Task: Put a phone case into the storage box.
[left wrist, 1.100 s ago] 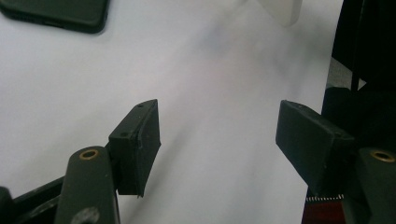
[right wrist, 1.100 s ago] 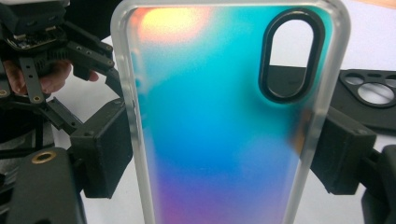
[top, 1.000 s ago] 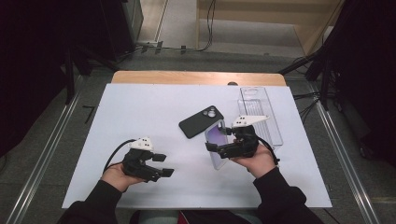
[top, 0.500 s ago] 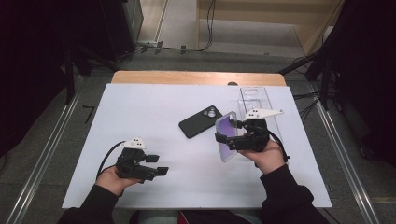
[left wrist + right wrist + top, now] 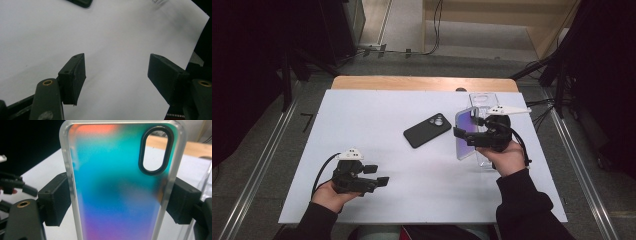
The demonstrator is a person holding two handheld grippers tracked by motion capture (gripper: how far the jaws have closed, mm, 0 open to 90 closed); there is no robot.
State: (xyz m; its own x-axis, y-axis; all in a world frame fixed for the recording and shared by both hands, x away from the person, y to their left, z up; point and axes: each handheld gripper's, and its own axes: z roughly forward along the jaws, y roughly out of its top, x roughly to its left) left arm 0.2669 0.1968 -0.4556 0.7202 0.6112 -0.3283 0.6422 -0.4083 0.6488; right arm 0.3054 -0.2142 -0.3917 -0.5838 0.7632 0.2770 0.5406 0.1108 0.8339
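One iridescent phone case (image 5: 117,185) is pinched across its sides by the right gripper (image 5: 468,138); one black phone (image 5: 427,129) and one clear case (image 5: 484,100) lie nearby on the table (image 5: 362,115). The left gripper (image 5: 116,77) is spread, holding nothing.

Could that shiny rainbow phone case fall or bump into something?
It might. The right gripper pinches the rainbow phone case only by its thin side edges, so it could slip or twist out. A clear case lies on the table close behind that hand, so a careless swing could knock it. The black phone lies nearby too, and the left gripper is open and holds nothing, so it is not helping to steady anything.
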